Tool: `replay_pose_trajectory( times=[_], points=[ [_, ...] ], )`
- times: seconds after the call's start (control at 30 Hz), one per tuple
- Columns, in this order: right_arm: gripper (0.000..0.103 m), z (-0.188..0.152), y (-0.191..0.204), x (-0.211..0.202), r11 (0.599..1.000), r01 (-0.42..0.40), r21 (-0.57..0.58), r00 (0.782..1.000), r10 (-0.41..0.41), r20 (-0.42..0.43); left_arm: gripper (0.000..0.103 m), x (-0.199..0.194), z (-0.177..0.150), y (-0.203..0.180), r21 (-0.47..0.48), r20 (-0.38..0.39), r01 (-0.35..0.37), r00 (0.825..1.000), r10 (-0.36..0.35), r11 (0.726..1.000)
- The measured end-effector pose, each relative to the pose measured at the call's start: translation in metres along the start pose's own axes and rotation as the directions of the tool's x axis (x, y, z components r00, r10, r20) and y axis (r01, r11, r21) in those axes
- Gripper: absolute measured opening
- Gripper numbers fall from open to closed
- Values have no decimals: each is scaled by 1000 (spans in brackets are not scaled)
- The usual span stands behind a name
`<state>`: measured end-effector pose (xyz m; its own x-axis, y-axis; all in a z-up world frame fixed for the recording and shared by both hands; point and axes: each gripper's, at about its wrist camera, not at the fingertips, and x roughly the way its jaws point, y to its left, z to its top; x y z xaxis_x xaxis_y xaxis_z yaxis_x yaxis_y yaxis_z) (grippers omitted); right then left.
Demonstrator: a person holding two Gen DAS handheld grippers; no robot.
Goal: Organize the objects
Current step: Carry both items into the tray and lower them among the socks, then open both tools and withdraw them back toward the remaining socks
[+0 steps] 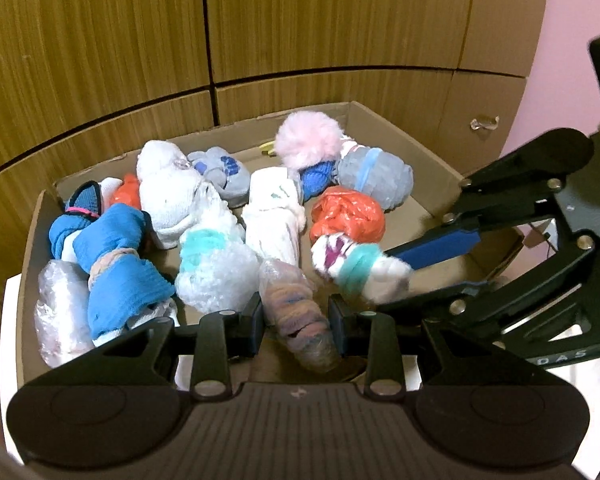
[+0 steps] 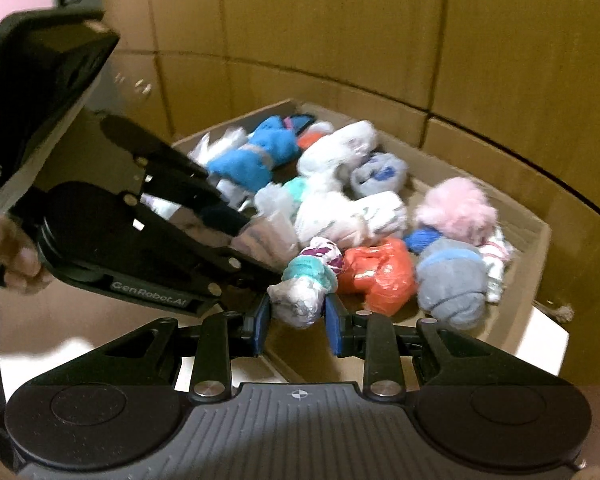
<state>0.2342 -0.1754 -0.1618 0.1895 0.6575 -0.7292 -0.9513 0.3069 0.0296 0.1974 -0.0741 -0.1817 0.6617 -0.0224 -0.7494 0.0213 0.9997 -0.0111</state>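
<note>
While both tongs hang over the open brown cardboard box [image 1: 404,136] of rolled sock bundles, the left tongs [image 1: 298,326] are closed on a plastic-wrapped bundle of purple, pink and blue yarn-like fabric [image 1: 300,312] at the box's near edge. The right tongs [image 2: 296,320] are clamped on a white rolled sock bundle with a teal band and purple markings [image 2: 306,280], held just beside an orange plastic-wrapped bundle [image 2: 376,272]. A fluffy pink pompom [image 1: 310,140] lies near the far wall, the box standing on a white table [image 2: 548,340].
</note>
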Motion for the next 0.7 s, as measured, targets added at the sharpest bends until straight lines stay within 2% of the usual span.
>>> replay_pose_trajectory(
  times=[0.2, 0.33, 0.57, 0.7],
  points=[
    [39, 6, 0, 12, 1000, -12, -27, 999, 11, -45, 33, 3, -1, 1, 0, -2, -20, 1000, 20, 1000],
    [39, 5, 0, 11, 1000, -3, -13, 999, 2, -46, 33, 3, 2, 0, 4, 1, -30, 1000, 30, 1000],
    [54, 5, 2, 0, 1000, 22, -11, 1000, -23, -20, 37, -4, 5, 0, 7, 15, -45, 999, 45, 999],
    [55, 4, 5, -9, 999, 34, -9, 999, -34, -7, 41, -13, 8, -3, 12, 29, -56, 998, 56, 998]
  ],
)
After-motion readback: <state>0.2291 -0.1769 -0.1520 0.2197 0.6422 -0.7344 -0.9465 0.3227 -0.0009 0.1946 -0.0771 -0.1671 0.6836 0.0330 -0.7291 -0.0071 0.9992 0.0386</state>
